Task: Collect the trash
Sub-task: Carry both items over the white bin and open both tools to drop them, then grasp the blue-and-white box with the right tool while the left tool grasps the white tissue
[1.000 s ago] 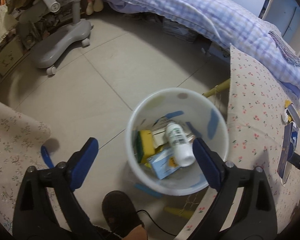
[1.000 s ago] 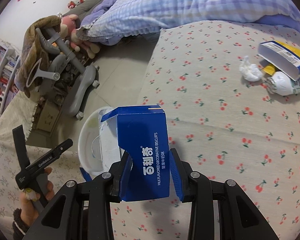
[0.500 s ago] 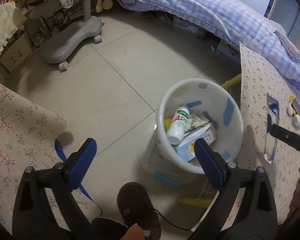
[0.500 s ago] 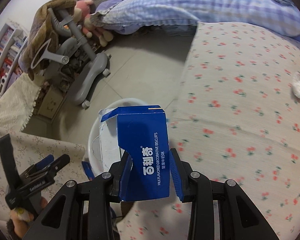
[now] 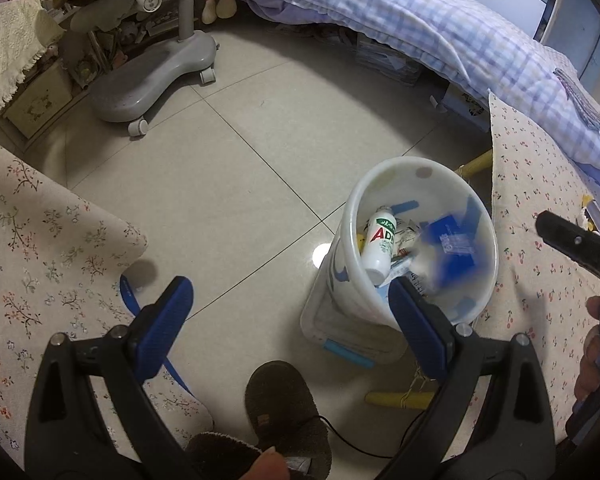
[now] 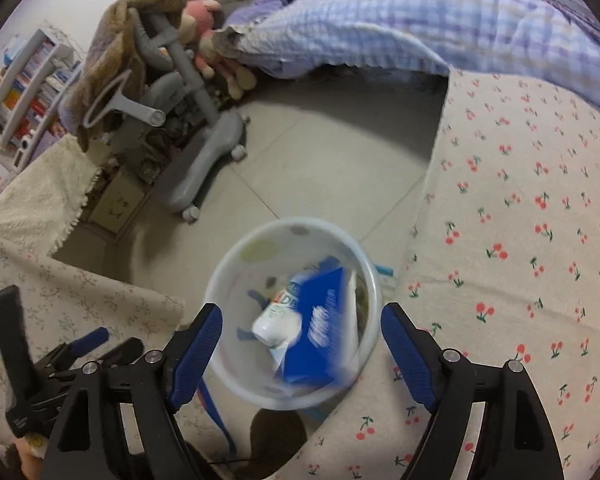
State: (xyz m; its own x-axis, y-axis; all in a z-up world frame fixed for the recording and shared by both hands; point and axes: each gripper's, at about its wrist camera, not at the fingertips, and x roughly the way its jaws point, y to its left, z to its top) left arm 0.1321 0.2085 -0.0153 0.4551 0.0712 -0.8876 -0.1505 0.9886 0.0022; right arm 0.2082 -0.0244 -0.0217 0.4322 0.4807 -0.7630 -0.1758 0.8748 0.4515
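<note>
A white bin [image 5: 384, 184] [image 6: 228, 276] stands on the tiled floor beside the cherry-print table. A blue biscuit box [image 6: 324, 324] [image 5: 452, 248], blurred by motion, is inside the bin, over a white bottle [image 5: 380, 244] [image 6: 278, 324] and other packets. My right gripper [image 6: 300, 344] is open and empty just above the bin's mouth. My left gripper [image 5: 288, 316] is open and empty, above the floor to the bin's left; its right finger overlaps the bin's rim.
A cherry-print table [image 6: 520, 240] lies right of the bin and a floral cloth [image 5: 40, 248] left of it. A grey chair base [image 5: 152, 76] and a checked bed cover [image 5: 440, 28] stand beyond. A slippered foot [image 5: 284, 408] is by the bin.
My right gripper opened and let go of the blue box, which has dropped into the bin. The left gripper drew back and left from the bin.
</note>
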